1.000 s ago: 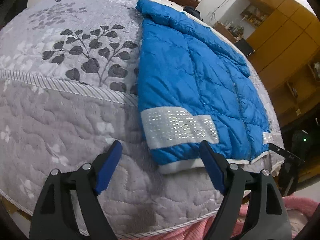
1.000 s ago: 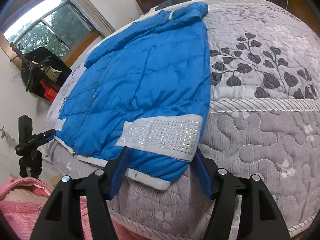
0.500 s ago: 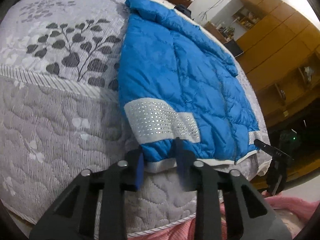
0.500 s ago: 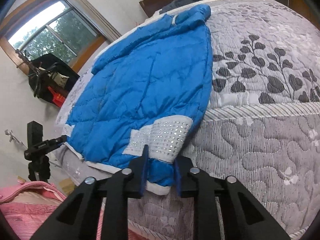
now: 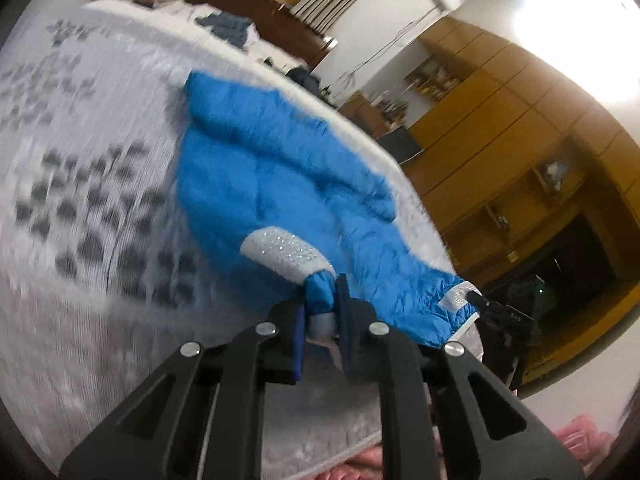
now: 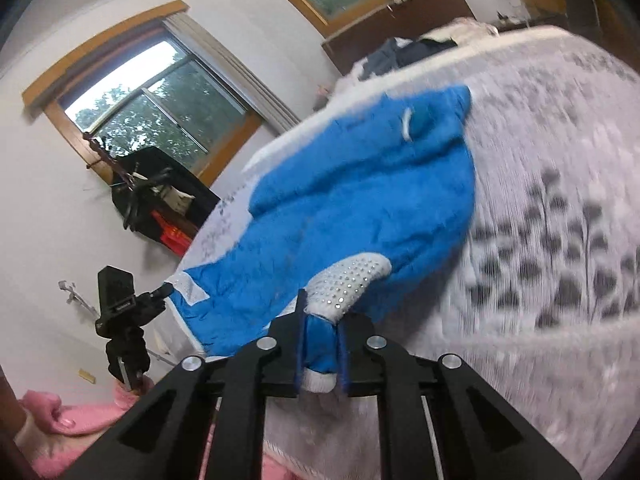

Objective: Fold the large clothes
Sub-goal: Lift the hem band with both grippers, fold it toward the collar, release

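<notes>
The left hand-held gripper [image 5: 320,334] is pressed onto the hem of the blue jacket [image 5: 280,184], and we see blue cloth and its grey ribbed edge bunched between the blue pads [image 5: 343,320]. The right hand-held gripper [image 6: 320,350] pinches the jacket [image 6: 360,200] in the same manner, with a fold of blue cloth and a white ribbed cuff caught between its fingers. Just past each grip we find a grey band studded with small shiny dots [image 5: 286,250], rounded where the cloth lifts from the bed [image 5: 80,300].

The jacket is puffy and quilted, its near end raised by the grippers while the far end with the collar lies on the bed. The bedcover is a pale grey quilt with dark leaf prints, blurred in both views.

From the left wrist we get the wooden cabinets [image 5: 520,140] with open shelves along the wall and a dark wooden headboard [image 5: 256,12] behind a heap of dark clothes. From the right wrist we get instead two wood-framed windows [image 6: 152,96] with trees outside, a small black tripod [image 6: 122,320] by the bed's [image 6: 560,340] corner, and pink cloth [image 6: 60,432] at the lower edge.
</notes>
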Motion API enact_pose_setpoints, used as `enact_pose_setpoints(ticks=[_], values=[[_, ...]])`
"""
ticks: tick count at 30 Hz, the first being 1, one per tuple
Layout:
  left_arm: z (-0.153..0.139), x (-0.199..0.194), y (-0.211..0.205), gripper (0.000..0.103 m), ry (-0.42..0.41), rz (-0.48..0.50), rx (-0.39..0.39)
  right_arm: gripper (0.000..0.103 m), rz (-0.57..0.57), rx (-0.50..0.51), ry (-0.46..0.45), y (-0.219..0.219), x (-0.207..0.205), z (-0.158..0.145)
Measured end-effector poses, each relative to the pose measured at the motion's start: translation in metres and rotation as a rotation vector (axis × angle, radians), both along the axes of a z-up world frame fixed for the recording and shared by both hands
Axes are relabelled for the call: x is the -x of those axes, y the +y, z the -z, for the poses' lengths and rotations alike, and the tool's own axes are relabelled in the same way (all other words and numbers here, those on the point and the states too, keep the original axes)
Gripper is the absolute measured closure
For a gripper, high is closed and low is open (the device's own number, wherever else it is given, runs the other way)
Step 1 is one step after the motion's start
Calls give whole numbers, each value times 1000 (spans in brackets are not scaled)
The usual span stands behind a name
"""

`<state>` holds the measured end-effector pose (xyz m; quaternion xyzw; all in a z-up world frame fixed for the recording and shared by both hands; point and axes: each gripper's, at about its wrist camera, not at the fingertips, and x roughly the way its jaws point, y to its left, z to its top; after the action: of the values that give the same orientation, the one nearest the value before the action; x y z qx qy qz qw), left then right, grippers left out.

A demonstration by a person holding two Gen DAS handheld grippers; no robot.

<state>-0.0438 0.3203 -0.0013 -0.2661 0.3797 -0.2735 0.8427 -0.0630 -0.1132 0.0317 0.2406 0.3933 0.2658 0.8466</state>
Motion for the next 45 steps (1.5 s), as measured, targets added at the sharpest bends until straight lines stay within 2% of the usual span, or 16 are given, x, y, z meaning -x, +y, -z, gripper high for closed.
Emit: enact_pose_setpoints(ticks=[7, 11, 19, 24, 32, 38, 40, 43, 44, 45], values=[[-25, -68, 5, 91, -41, -18, 29, 91, -17, -27, 5, -7, -71, -35], [-26, -120, 5, 91, -28, -40, 42, 91, -9, -34, 30, -7, -123, -45], [-3, -212, 2, 91, 47, -64, 47, 91, 31, -47, 157, -11, -223, -21], [23, -262, -2, 91, 126, -83, 27, 91, 52, -48, 235, -14, -264, 4], [67, -305, 0, 91, 216, -100, 29, 91, 85, -40, 351, -17, -314, 50], [68, -314, 1, 88, 224, -81, 18, 90, 79, -62, 375, -20, -327, 66], [62, -314, 3, 87, 232, -71, 14, 85, 70, -69, 373, -22, -324, 62], [49, -311, 9, 77, 229, -62, 19, 77, 54, -63, 353, -26, -317, 49], [43, -309, 11, 66, 215, -76, 0, 71, 44, -59, 348, -28, -314, 44], [37, -306, 14, 60, 193, -90, -24, 67, 38, -51, 345, -30, -311, 38]])
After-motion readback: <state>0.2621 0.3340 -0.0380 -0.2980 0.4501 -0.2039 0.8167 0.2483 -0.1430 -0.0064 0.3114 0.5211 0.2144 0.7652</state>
